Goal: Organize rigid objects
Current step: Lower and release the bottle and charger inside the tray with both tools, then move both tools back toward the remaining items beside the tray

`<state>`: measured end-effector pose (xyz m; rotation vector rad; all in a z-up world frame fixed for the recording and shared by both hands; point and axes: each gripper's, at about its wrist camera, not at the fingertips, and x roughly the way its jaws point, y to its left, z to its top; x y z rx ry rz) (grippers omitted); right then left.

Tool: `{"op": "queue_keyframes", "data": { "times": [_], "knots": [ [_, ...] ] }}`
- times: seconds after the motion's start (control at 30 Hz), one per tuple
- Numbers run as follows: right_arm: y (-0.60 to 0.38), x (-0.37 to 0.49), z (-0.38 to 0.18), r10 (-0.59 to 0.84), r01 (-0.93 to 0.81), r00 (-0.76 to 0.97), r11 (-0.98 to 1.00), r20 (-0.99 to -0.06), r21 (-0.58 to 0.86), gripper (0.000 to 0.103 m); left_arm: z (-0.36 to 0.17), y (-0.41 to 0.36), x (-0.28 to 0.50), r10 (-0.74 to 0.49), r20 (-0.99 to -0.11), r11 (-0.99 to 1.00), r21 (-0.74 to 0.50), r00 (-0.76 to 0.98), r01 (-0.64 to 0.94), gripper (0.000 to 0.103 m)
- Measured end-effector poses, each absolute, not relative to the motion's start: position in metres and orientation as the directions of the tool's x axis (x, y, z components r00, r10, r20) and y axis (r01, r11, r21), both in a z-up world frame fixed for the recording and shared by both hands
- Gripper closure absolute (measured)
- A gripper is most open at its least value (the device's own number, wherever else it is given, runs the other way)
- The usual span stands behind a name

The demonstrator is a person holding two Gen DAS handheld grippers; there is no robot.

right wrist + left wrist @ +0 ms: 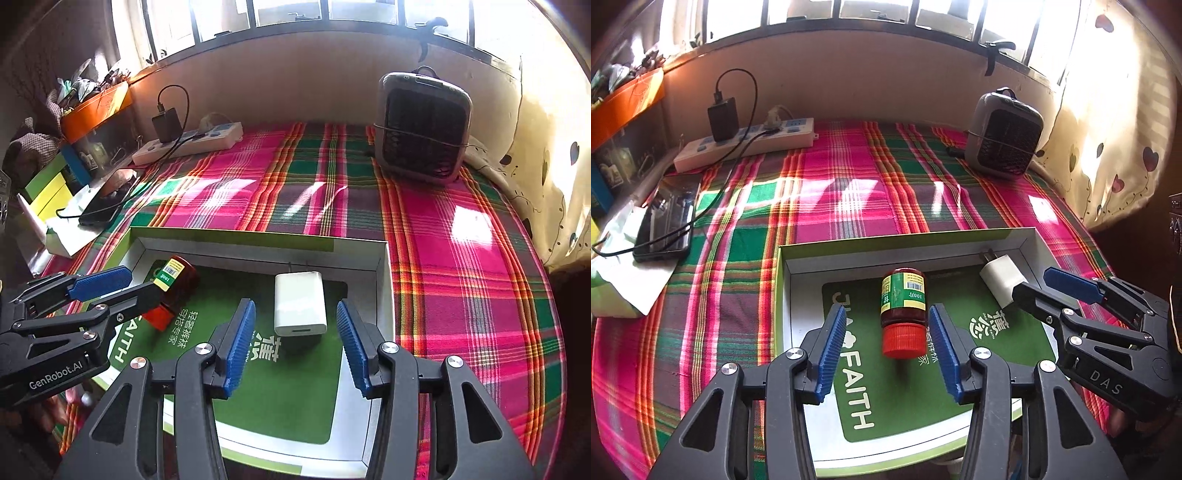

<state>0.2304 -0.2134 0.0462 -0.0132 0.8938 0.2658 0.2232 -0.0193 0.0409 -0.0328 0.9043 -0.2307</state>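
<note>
Left wrist view first: a shallow cardboard box [1027, 236] with white walls and a green printed floor is seen on a pink and green plaid cloth [849, 192]. Beyond it, at ten o'clock, a white power strip [746, 142] is laid along the wall with a black adapter [723, 118] plugged in, and a dark phone [666, 221] is set on white paper at nine o'clock. A grey boxy fan [1004, 133] with a dark grille is stood at one o'clock. Nothing is placed between the claws and the box contents.

A red-brown pill bottle [904, 310], cylindrical, ribbed red cap, green and yellow label, is laid on its side on the box floor. Its long axis is run from twelve to six o'clock, cap towards six. The left gripper [888, 349] is held spread around it, ribbed blue pads clear of both sides, nothing gripped.

Right wrist view now: a white charger plug [300, 302], a smooth rounded block, is laid flat in the same box, towards its far right corner, prongs pointed to twelve o'clock, port end to six. The right gripper [295, 345] is held apart just short of it, pads touching nothing, nothing held. The bottle is seen at nine o'clock, partly hidden by the other claw.
</note>
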Motion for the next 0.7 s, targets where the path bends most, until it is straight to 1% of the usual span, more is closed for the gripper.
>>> {"op": "queue_keyframes", "data": {
  "times": [0.33, 0.57, 0.7],
  "knots": [
    [-0.219, 0.19, 0.072, 0.25, -0.248, 0.638, 0.962, -0.728, 0.113, 0.055, 0.064, -0.002, 0.184, -0.216, -0.738, 0.975, -0.132, 0.639, 0.177, 0.056],
    [-0.224, 0.147, 0.078, 0.281, -0.281, 0.639, 0.952, -0.716, 0.123, 0.055, 0.068, 0.018, 0.149, -0.195, -0.722, 0.98, -0.128, 0.663, 0.149, 0.056],
    [-0.225, 0.121, 0.078, 0.32, -0.324, 0.63, 0.936, -0.708, 0.136, 0.055, 0.064, 0.035, 0.129, -0.191, -0.722, 0.981, -0.149, 0.665, 0.121, 0.056]
  ]
}}
